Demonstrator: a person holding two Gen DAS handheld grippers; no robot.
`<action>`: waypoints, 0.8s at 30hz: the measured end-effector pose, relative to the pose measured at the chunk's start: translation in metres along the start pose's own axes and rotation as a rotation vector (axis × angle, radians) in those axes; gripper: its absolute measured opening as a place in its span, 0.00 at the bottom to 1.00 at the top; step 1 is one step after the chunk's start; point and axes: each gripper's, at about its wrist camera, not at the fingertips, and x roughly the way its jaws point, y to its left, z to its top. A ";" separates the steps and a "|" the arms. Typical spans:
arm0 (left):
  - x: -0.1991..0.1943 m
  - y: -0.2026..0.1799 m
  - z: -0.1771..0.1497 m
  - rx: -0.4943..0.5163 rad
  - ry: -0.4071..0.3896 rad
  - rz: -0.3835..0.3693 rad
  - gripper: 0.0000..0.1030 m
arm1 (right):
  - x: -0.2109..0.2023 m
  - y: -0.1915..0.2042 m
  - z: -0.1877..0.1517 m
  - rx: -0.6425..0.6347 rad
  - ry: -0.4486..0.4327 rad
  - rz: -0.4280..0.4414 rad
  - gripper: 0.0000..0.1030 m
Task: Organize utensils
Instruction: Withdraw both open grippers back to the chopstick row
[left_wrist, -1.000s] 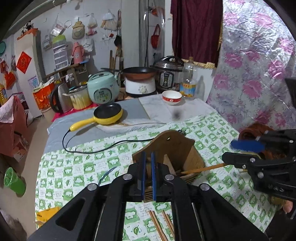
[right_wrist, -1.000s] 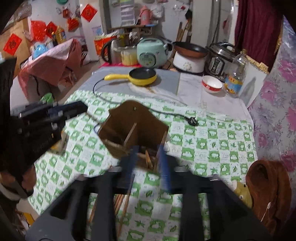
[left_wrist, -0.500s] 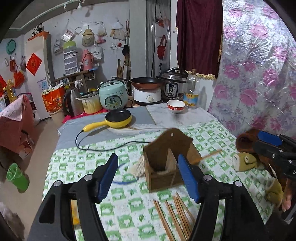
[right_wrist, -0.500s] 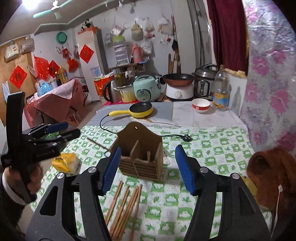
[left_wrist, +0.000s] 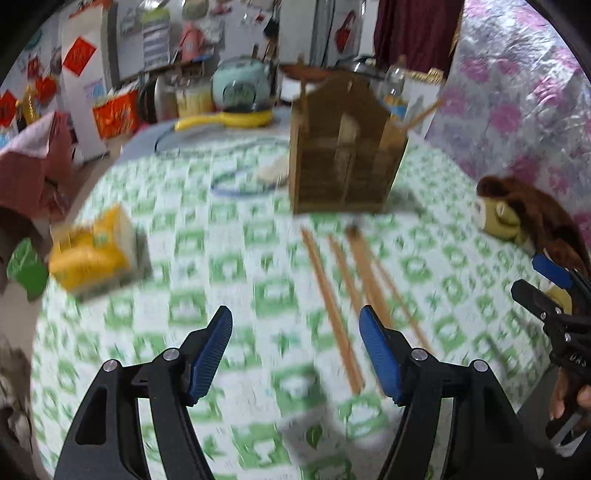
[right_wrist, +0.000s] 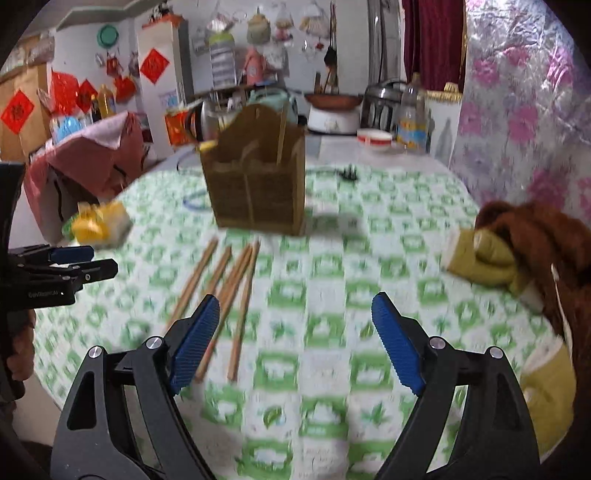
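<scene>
Left gripper (left_wrist: 295, 349): jaws opening, nothing between. Right gripper (right_wrist: 293, 341): jaws opening wide, empty too. About five chopsticks (right_wrist: 229, 288) lying loose on the tablecloth (right_wrist: 332, 258), just before one wooden holder (right_wrist: 258, 184). Best to lower onto a single stick near its middle, then close gently.

Little can be read; most lettering is blurred.

On the side of the left tool (right_wrist: 86, 264), seen at the left edge of the right tool's view, a small white brand line stands on the black body, too smeared to spell out. In the left tool's view the right tool (left_wrist: 546, 284), off to the right, bears faint white characters, also illegible. Red diamond signs (right_wrist: 154, 66) on the white cabinet far ahead carry a gold character, unreadable.
</scene>
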 end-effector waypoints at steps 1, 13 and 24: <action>0.005 0.001 -0.008 -0.006 0.013 0.009 0.68 | 0.003 0.002 -0.008 -0.001 0.020 0.004 0.79; 0.040 -0.013 -0.049 -0.017 0.104 0.013 0.68 | 0.024 0.006 -0.048 0.038 0.084 0.012 0.80; 0.053 -0.019 -0.061 0.000 0.153 0.020 0.68 | 0.035 -0.004 -0.057 0.103 0.109 0.016 0.81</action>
